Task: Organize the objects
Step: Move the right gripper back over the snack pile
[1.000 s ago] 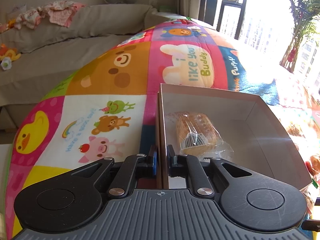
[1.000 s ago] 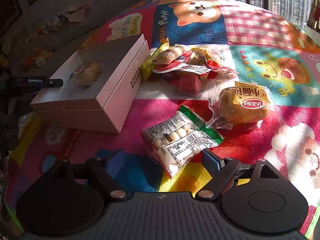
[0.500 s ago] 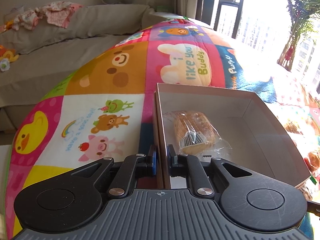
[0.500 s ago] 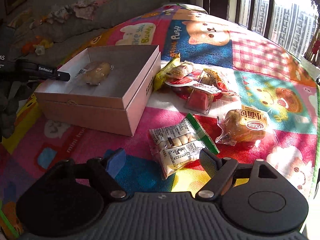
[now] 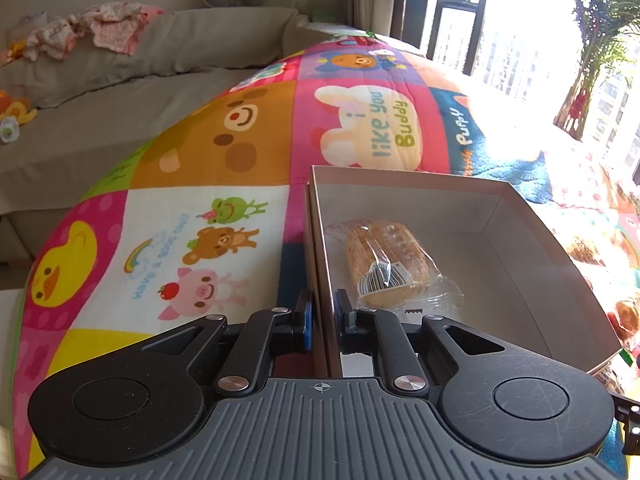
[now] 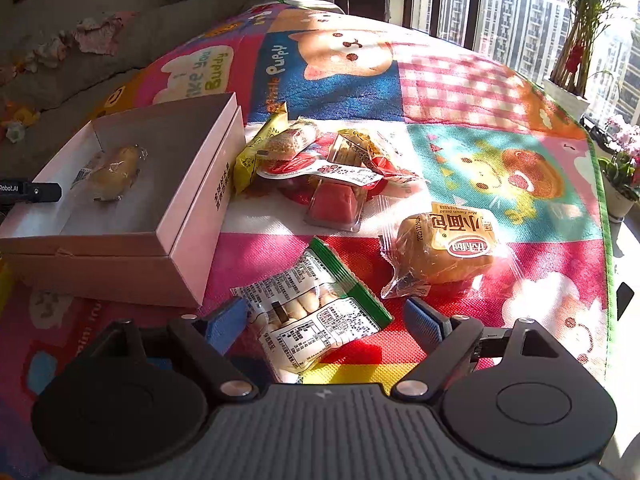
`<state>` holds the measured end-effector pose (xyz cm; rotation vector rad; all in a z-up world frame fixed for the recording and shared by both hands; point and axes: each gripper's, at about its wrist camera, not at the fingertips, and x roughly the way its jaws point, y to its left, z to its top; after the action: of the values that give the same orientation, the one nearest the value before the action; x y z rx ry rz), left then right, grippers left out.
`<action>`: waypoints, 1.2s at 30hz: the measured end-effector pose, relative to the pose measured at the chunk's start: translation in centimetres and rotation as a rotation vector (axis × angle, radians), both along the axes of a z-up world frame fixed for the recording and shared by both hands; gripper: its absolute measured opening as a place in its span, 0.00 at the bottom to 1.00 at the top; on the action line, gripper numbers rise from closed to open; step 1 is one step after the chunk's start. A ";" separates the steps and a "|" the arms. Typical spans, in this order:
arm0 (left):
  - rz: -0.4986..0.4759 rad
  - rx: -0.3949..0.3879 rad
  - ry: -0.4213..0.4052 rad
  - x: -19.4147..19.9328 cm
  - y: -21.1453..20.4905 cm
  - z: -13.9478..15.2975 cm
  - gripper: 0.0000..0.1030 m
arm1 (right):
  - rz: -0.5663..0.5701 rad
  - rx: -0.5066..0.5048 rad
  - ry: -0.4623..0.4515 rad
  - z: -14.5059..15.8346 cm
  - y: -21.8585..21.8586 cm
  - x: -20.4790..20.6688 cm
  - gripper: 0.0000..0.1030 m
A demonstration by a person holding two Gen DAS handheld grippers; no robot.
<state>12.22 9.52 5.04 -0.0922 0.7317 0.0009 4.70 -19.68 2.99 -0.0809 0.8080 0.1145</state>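
**A slippery packet and a light box**

My left gripper [image 5: 322,314] is clamped on the near wall of the box [image 5: 520,216], jaws narrow with the cardboard pinched between them. One wrapped bread [image 5: 386,264] already lies inside. My right gripper [image 6: 326,322] hangs low over the play mat [image 6: 480,80], and its jaws have just been opening wide around the green-edged snack packet [image 6: 316,312], pads not yet pressing.

I judge the film crinkly and loose: if I close on a corner only, the packet may slide out or swing. The round bun [image 6: 444,248] sits just beside it and the heap of other snacks [image 6: 320,160] is near, so a careless sweep could drag them. If my left grip twists, the thin wall could buckle or the box tip.
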 end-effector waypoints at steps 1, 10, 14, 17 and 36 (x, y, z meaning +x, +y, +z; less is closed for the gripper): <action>0.000 0.000 0.000 0.0 0.0 0.0 0.13 | 0.028 -0.026 -0.009 -0.1 0.6 -0.4 0.84; 0.001 -0.003 -0.001 0.0 0.0 0.0 0.13 | 0.056 -0.277 -0.084 -0.8 1.1 -2.3 0.89; 0.000 -0.005 -0.001 0.0 0.0 0.0 0.13 | 0.012 -0.317 -0.075 -0.7 -0.5 -2.6 0.91; 0.000 -0.005 -0.001 0.0 0.0 0.0 0.13 | -0.025 -0.319 -0.063 -0.5 -1.4 -2.5 0.91; 0.004 -0.006 -0.001 0.2 -0.3 -0.1 0.13 | -0.083 0.187 0.082 -1.4 -3.3 3.2 0.96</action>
<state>12.37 9.25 4.98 -0.0997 0.7305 0.0028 7.95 -22.99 1.56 0.1348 0.8780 0.1147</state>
